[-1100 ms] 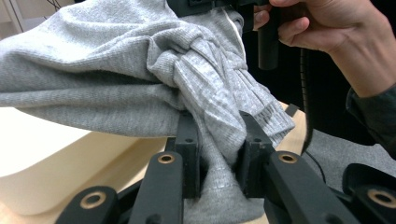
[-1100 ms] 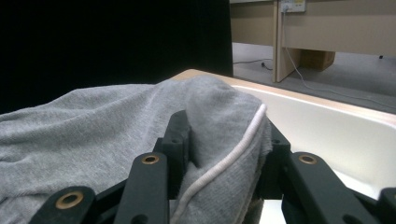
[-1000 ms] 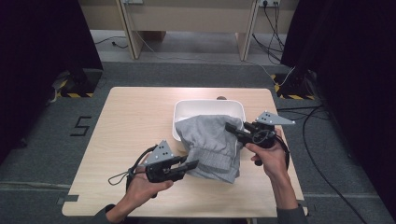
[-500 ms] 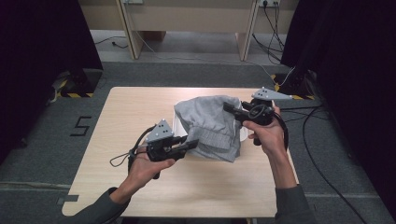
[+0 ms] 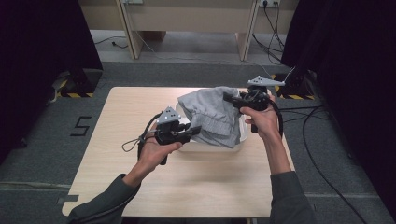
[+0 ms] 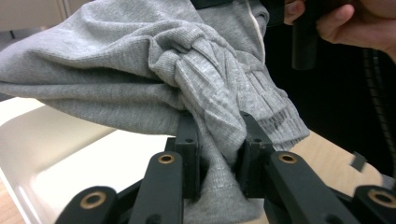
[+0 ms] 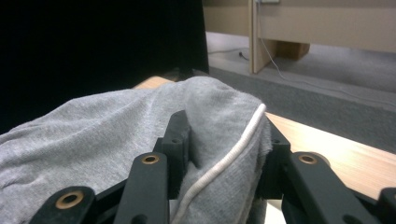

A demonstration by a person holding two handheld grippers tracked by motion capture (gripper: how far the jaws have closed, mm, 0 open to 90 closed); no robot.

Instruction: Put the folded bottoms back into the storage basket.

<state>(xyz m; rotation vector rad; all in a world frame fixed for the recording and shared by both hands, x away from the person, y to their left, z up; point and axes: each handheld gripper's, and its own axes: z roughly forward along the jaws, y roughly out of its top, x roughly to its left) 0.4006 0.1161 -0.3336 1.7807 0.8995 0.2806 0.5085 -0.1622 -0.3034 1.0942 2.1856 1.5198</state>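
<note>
Holding the grey garment (image 5: pixel 212 115) stretched above the white tub (image 5: pixel 243 134) on the desk (image 5: pixel 130 107).
Left hand-held gripper (image 5: pixel 195 130) pinches its near ribbed cuff, right hand-held gripper (image 5: pixel 229 99) clamps the far corded edge; long axis runs diagonally between them.

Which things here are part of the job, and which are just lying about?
In the job: grey garment, left gripper and right gripper both shut on it, white tub beneath.
Lying about: floor cables, wooden bench.
</note>
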